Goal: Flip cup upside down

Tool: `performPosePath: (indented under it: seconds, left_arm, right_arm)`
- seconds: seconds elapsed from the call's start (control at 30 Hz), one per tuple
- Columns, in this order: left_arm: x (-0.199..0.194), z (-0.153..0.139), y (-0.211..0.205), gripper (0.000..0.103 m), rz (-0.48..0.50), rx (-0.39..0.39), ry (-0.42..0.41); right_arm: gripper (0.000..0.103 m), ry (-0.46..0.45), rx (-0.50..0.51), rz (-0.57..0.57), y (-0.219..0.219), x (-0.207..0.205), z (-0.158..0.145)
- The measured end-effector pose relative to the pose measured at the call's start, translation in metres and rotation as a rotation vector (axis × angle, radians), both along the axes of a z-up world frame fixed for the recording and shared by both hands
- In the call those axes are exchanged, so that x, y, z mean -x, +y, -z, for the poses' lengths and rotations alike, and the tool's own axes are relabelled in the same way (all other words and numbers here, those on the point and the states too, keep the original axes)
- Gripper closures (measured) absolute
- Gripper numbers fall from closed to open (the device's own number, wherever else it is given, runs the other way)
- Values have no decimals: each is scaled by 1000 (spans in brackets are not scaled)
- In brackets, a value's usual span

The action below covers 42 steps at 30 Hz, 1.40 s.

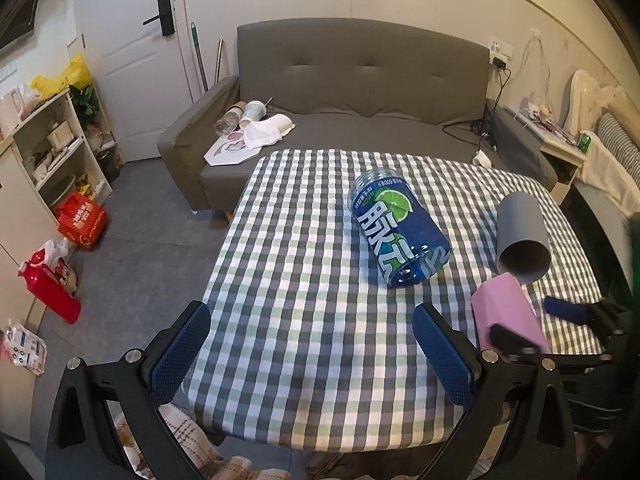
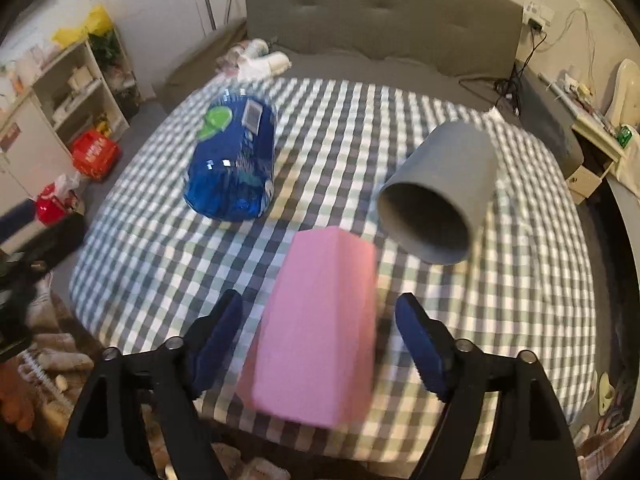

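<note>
- Right gripper (image 2: 318, 332) straddles the pink cup (image 2: 316, 332), jaws spread wide either side, pads not touching it that I can see. Nothing held yet.
- The pink cup lies on its side on the checked surface (image 2: 460, 308), lower middle of the right wrist view; in the left wrist view it sits at lower right (image 1: 506, 312).
- Left gripper (image 1: 316, 352) hangs wide open and empty over the near edge of the surface, low in its frame.
- Risk, as I judge it: the cup looks faceted with flat sides, so pads closing on an edge rather than a flat could let it twist out.
- The grey cup (image 2: 436, 192) lies just beyond, mouth towards us, a smooth matte cylinder. Swing the pink one up carelessly and it could knock that rolling.
- The blue cup (image 2: 234, 160), glossy printed plastic with a lime on it, also lies on its side at upper left, well apart.
- The cloth is soft and could ruck up, so a cup set down mouth-first may tip over.
</note>
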State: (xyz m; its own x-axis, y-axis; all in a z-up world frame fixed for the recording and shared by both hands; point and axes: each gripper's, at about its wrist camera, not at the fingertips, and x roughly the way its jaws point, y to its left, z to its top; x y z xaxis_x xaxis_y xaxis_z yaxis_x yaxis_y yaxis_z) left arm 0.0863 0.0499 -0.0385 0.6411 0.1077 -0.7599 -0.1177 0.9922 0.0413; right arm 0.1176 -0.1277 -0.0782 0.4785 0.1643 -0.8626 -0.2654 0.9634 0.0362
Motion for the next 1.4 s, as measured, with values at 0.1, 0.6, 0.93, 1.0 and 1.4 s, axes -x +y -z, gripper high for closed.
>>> performPosePath:
  seconds: [0.1,0.6,0.93,1.0,1.4]
  left_arm:
    - [1,-1,-5,0,-16,-6,22]
    - [-19,-2,-112,0,150,77,199]
    - [-70,37,-138,0,163,147,422]
    - [-75,46,-137,0,160,155,459]
    - [-89,89,-146,21,196,195,605]
  right_arm:
    - [16,-45,-8,-7,-18,12,-18]
    - [16,-165,-4,131,-120,26,-63]
    - [16,-148,-71,202,-154,14,-51]
    - [16,-143,-78,198,-154,10,-49]
    - [16,-112,-74,165,-143,-6,-36]
